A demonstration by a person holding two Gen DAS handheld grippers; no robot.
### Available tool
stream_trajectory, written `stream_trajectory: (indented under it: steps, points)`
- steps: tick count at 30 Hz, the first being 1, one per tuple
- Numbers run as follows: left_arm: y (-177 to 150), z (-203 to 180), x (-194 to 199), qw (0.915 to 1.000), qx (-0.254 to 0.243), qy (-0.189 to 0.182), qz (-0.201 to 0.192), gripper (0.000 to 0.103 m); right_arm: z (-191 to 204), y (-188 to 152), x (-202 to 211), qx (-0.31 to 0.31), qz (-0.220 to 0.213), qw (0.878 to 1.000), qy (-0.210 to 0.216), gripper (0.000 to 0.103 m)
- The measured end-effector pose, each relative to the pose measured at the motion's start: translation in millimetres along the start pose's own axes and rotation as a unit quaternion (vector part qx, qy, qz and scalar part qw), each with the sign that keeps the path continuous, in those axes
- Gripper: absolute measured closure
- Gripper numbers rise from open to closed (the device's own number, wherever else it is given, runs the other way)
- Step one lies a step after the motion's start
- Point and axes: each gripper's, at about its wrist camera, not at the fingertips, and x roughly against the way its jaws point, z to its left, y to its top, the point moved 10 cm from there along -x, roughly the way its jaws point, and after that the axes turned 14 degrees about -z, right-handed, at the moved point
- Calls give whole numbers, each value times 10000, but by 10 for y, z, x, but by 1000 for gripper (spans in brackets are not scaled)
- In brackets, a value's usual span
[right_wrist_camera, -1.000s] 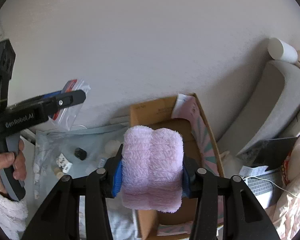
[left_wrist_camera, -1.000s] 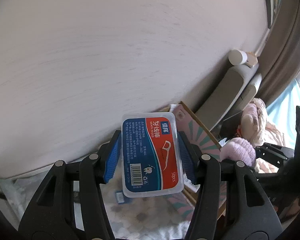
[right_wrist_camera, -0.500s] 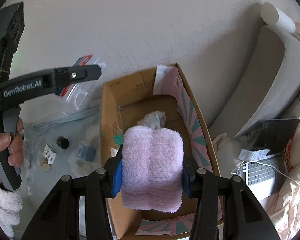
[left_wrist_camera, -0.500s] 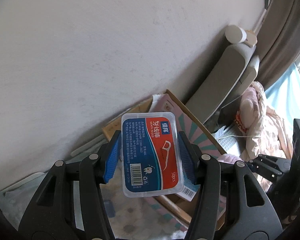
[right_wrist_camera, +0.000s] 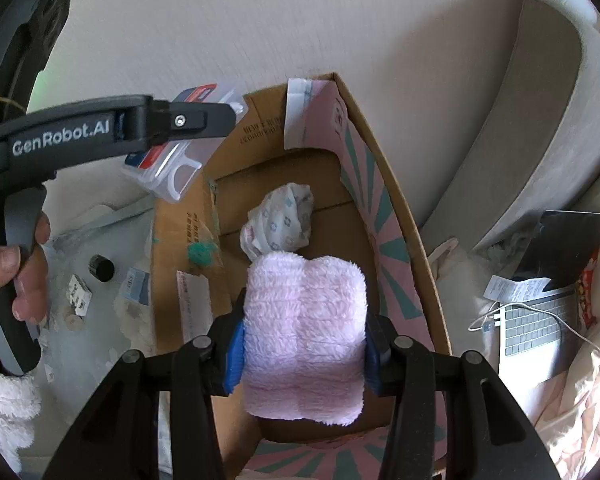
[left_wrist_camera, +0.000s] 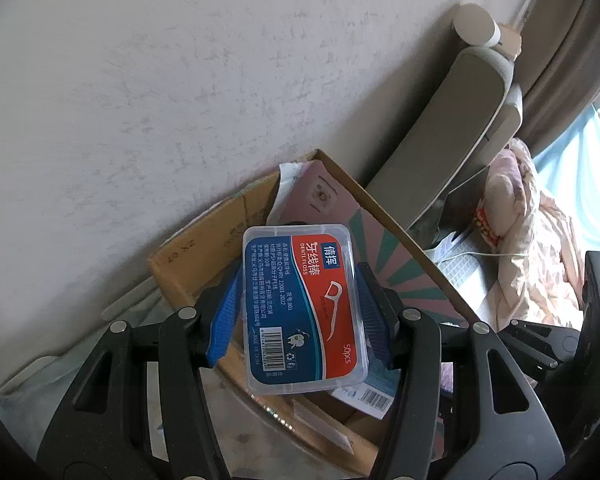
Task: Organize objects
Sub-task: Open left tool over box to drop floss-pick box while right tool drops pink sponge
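Open cardboard box (right_wrist_camera: 384, 216) directly below both tools, long axis running away toward wall.
Right tool (right_wrist_camera: 304, 354) clamped on pink towel roll (right_wrist_camera: 306, 332), above box middle, nearer.
Left tool (left_wrist_camera: 298, 312) clamped on floss box (left_wrist_camera: 302, 312), over box's left rim.

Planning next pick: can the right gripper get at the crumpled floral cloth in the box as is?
Probably not: the right gripper is shut on a pink towel, though the cloth lies uncovered in the open box.

- The floor (right_wrist_camera: 100, 360) is carrying an open cardboard box (right_wrist_camera: 428, 264).
- A small black cap (right_wrist_camera: 101, 267), a little white packet (right_wrist_camera: 78, 294) and a blue-labelled packet (right_wrist_camera: 137, 285) are lying just beside the box.
- A laptop (right_wrist_camera: 540, 324) is lying nearby.
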Motion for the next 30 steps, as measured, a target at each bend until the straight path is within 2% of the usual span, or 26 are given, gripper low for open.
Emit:
stream_trajectory:
  steps: [11,16,25,29,30]
  points:
    - [-279,-105,-345,9994,-99,-41,343,51,-66,-275,-220,-21,330,9994,65,60]
    - [-354,-153,-426,9989,-141,-57,441,51,-52,-293,-239,-12,365,9993,93,60]
    - [-251,-232,-369,9985,-378,-11,385,51,-11,-256,-175,13,324,9994,122,60]
    - [-228,-321,-356,9970,-631,-27,440,51,33,-217,-126,143,188,9997,99,60]
    - [-227,-334,-359,9964,-710,48,467,51,41,-207,-122,187,173,9997,51,57]
